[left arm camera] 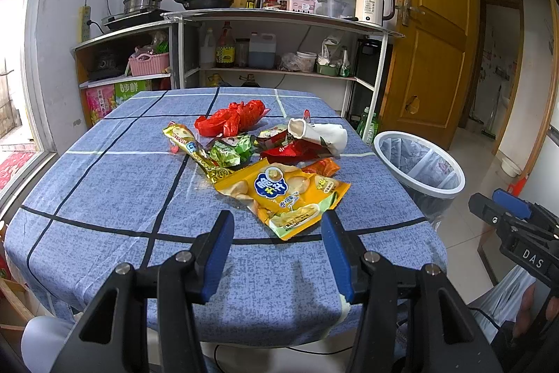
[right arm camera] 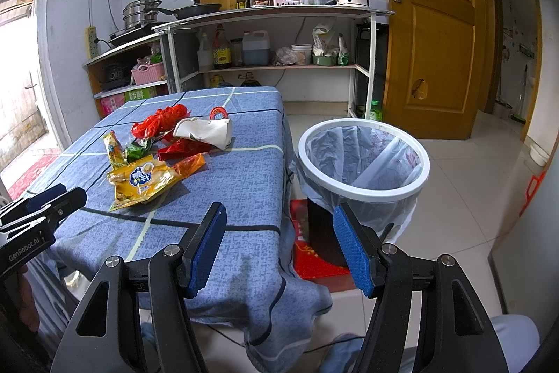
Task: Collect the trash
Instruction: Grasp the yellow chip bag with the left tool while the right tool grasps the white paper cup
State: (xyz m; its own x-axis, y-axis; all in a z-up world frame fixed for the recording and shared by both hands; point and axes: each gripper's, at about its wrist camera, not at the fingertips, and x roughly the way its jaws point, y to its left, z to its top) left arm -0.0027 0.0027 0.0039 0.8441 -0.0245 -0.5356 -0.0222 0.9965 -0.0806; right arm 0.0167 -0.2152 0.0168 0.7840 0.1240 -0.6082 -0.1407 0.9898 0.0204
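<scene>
Blue-padded left gripper [left arm camera: 277, 247] fingers wide, level over table [left arm camera: 104, 198], right gripper [right arm camera: 276, 247] likewise

Left gripper [left arm camera: 277, 233]: blue-padded fingers spread wide, holding nothing, above the near part of the table [left arm camera: 104, 198] with its blue checked cloth. Yellow chip bag [left arm camera: 283, 191]: flat, just beyond the fingertips. Yellow-green wrapper [left arm camera: 192, 145], green wrapper [left arm camera: 232, 151], dark red wrapper [left arm camera: 293, 151], small orange wrapper [left arm camera: 321, 166]: clustered behind it. Red plastic bag [left arm camera: 232, 117]: farthest. White crumpled paper [left arm camera: 321, 133]: right of the cluster. Trash bin [left arm camera: 419, 163]: white rim, clear liner, on the floor right of the table. Right gripper [left arm camera: 513, 212]: partly visible at the right edge.
</scene>
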